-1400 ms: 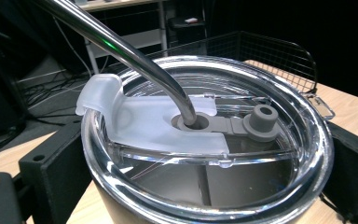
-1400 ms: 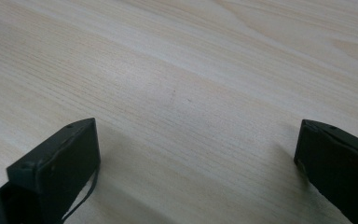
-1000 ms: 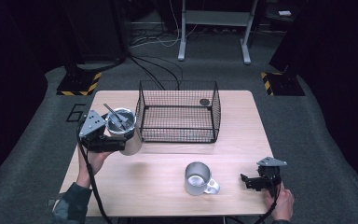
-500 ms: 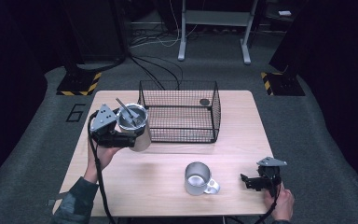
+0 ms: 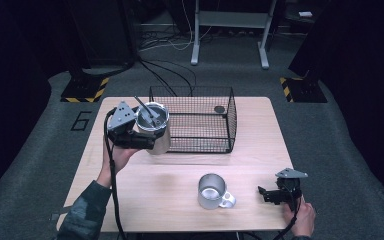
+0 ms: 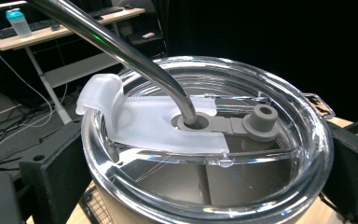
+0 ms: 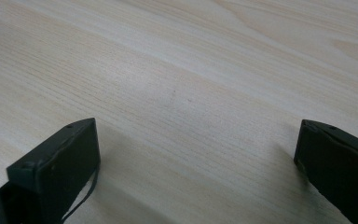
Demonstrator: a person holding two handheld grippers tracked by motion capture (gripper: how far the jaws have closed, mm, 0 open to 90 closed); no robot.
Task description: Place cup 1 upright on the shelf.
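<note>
Jaws of the left gripper (image 5: 147,141) clamp either side of a tall stainless steel tumbler with a clear plastic lid and bent metal straw (image 5: 153,127), holding it above the pale wooden table (image 5: 155,190) just beside the left wall of the black wire basket (image 5: 192,120). In the left gripper view the lid (image 6: 205,140) sits close between the jaws. The right gripper (image 5: 270,194) rests near the table's front right corner, jaws spread wide, gripping nothing. A short steel mug (image 5: 213,191) stands between the arms.
</note>
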